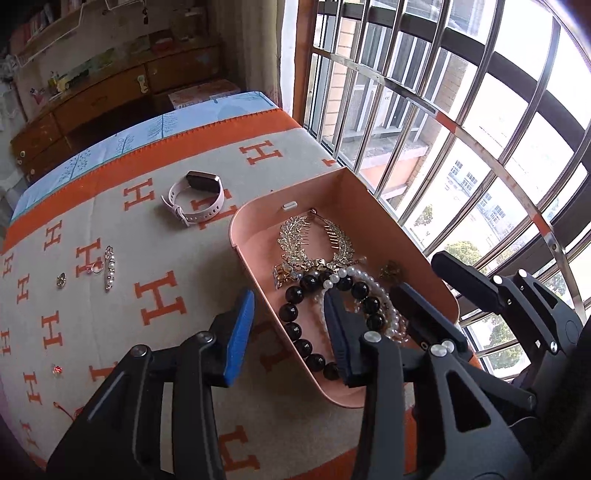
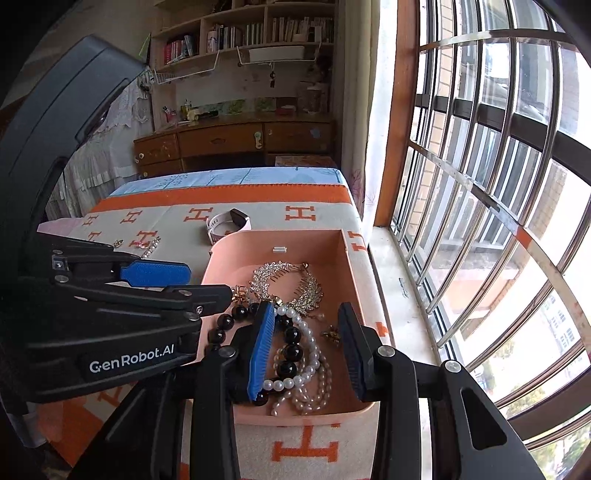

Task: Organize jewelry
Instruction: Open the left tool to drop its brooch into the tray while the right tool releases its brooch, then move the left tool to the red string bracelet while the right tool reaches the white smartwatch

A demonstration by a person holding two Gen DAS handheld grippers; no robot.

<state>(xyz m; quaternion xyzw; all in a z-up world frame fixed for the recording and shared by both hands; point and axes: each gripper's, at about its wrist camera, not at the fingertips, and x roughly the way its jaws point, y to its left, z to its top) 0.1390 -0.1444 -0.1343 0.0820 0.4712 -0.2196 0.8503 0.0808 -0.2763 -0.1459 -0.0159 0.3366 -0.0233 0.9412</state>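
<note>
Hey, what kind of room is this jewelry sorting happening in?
Most likely a bedroom or study in a home. The pink tray sits on an orange blanket spread like a bed cover, with a wooden dresser and a bookshelf behind and a barred window beside it.

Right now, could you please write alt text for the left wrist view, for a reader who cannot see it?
A pink tray on an orange-and-beige blanket holds a black bead bracelet, pearls and a gold leaf comb. The open left gripper hovers over its near edge; a white-strapped watch and small pieces lie outside.
</note>
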